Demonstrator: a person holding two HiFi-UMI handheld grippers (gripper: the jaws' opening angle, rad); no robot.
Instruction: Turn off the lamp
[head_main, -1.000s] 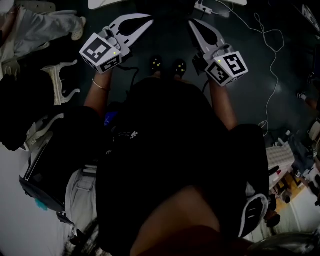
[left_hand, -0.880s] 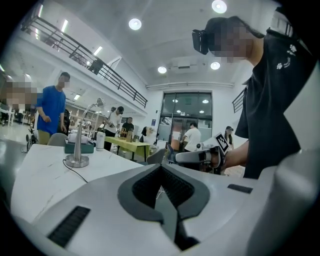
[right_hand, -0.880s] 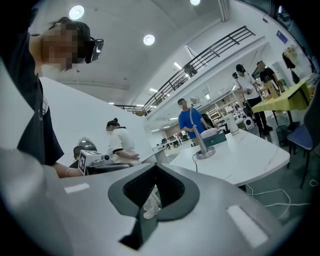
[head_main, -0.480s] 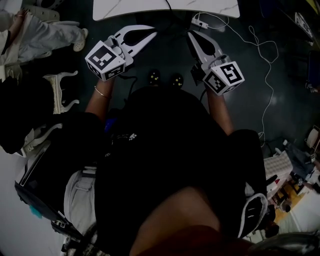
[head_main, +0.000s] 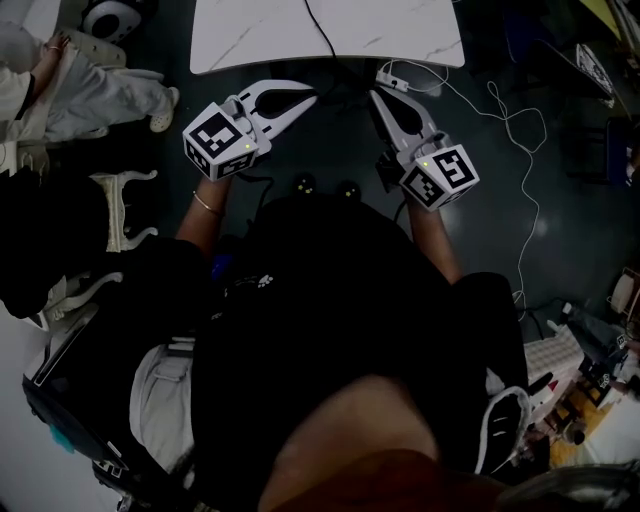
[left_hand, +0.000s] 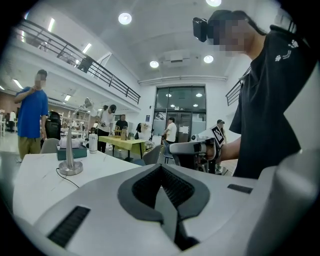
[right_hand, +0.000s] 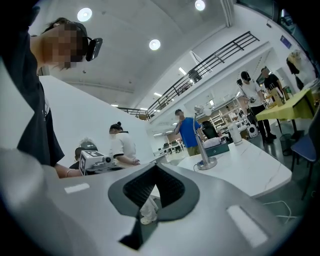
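Observation:
The lamp (left_hand: 71, 150), a thin silver stem on a round base, stands on the white table (left_hand: 35, 180) to the left in the left gripper view. In the right gripper view the lamp (right_hand: 203, 147) is right of centre on the table (right_hand: 250, 170). Both grippers hang side by side just short of the table's near edge (head_main: 400, 40), well apart from the lamp. My left gripper (head_main: 308, 98) is shut with nothing in it, its tips meeting (left_hand: 161, 169). My right gripper (head_main: 377, 96) is also shut and holds nothing (right_hand: 156, 167). The head view does not show the lamp.
A black cord (head_main: 320, 30) runs across the table top. A white cable (head_main: 520, 130) trails over the dark floor at right. A seated person (head_main: 90, 80) and a white chair (head_main: 120, 195) are at left. People stand far back in the hall (left_hand: 30, 117).
More of the white table has come into the head view, and both grippers now sit closer to its near edge. Both stay shut.

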